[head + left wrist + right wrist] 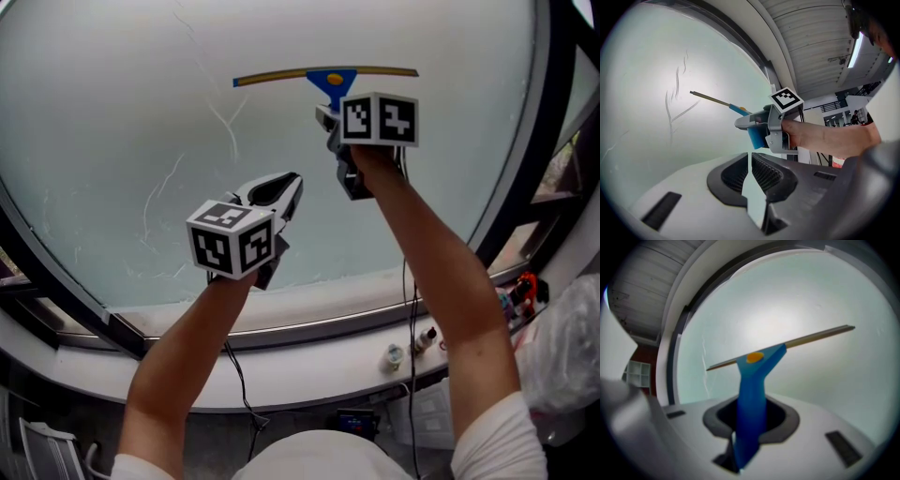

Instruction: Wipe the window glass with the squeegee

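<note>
Frosted, pale-green window glass [131, 103] filled most of the head view, bounded by a dark frame [58, 281] with a white sill [309, 349] below it. Thin curved streaks [228, 122] marked the pane left of centre.

High on the glass sat the squeegee [330, 79]. Its long thin blade ran nearly level across the pane, and its blue handle, with a yellow-orange spot where handle met blade, reached down into the right gripper [327, 118]. In the right gripper view the jaws were clamped on that handle, which stood up between them and widened to the blade. The blade appeared to lie against the glass, though true contact could not be confirmed.

Lower and to the left was the left gripper [289, 186], raised toward the pane, well apart from the squeegee and not touching it. Its own view showed the jaws drawn almost together, with only a thin slit between them and nothing in it but glass behind. That view also caught the right gripper from the side, with the person's hand [802, 133] wrapped around it.

On the sill at the right stood a couple of small bottles [395, 356], with a crumpled clear plastic bag [570, 349] further right. A dark cable [412, 314] hung beneath the right forearm.
</note>
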Demonstrator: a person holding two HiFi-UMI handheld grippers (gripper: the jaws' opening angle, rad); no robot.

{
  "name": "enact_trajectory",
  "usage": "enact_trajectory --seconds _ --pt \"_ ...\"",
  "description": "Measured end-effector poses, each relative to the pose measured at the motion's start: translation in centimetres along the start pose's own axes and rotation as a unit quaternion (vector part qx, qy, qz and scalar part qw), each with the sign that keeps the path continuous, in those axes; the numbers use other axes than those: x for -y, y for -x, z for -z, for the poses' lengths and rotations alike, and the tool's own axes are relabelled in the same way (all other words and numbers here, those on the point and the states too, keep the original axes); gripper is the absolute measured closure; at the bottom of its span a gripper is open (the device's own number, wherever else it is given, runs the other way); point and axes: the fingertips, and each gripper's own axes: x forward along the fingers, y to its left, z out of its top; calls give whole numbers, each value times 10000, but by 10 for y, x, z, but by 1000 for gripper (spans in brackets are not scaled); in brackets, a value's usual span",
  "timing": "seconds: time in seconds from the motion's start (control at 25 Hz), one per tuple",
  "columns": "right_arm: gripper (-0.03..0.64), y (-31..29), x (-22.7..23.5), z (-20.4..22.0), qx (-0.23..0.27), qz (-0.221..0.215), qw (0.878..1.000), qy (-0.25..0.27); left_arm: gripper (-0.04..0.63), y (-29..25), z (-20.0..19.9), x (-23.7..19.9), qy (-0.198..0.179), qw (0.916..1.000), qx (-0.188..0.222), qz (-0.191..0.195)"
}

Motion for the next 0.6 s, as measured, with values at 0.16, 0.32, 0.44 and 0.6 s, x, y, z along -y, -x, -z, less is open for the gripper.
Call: enact_trajectory --seconds 0.16,0.32,0.44,0.6 --pt "512 0 3 12 -59 5 10000 -30 548 0 8 1 41 10000 -55 5" --pt "512 1 6 25 -109 24 9999 -55 548 0 17 2 107 9999 -113 3" --pt "512 2 8 34 -123 27 9999 -101 548 1 26 2 171 9997 -156 -9" --pt "512 2 11 45 -166 19 9997 -156 548 0 37 2 252 9995 -212 -26"
